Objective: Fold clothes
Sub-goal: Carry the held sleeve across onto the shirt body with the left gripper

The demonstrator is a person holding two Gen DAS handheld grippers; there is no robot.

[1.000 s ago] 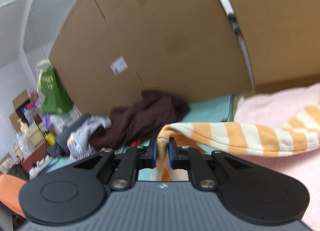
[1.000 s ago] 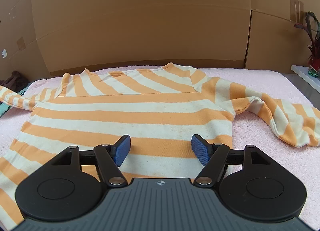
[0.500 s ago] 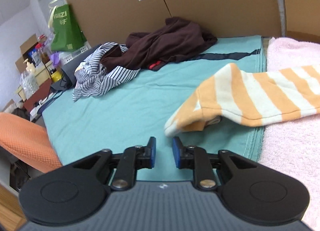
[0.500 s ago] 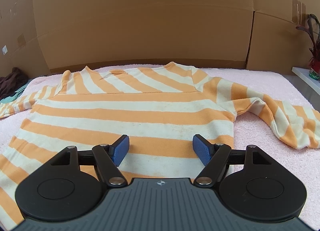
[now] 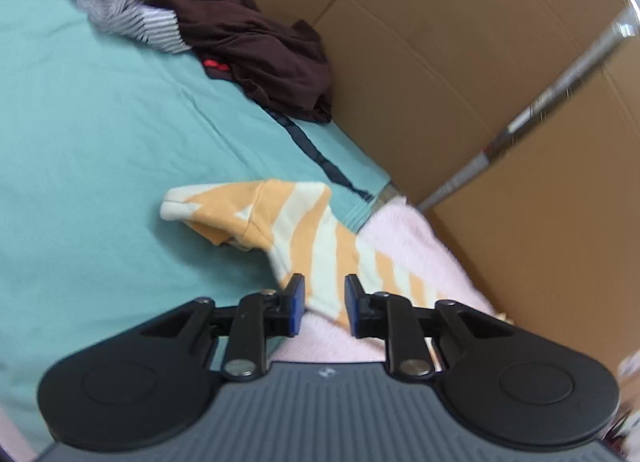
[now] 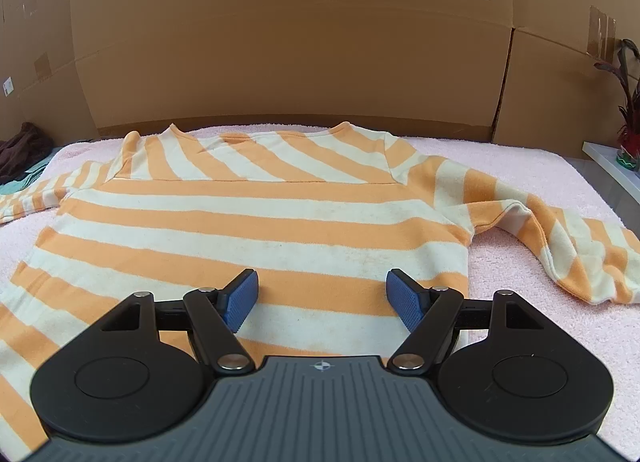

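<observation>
Since a second ago the left hand-held gripper (image 5: 322, 304) has let go of the striped sleeve (image 5: 280, 222) it was pinching, and the sleeve now lies dropped across the edge where the pink towel (image 5: 416, 238) meets the teal sheet (image 5: 100, 150). Its jaws are opening, nothing pressed between the pads; the sleeve runs just ahead of and beneath the tips, cuff farthest away. The right hand-held gripper (image 6: 322, 298) has not shifted: it stands wide open and empty, hovering over the lower body of the striped sweater (image 6: 256, 222), which is spread flat ahead of it, collar at the far end. The other sleeve (image 6: 560, 238) lies crumpled to that gripper's right. Judging from this, spreading looks nearly finished, and no fold is made yet; sleeves and body all remain to be folded.
</observation>
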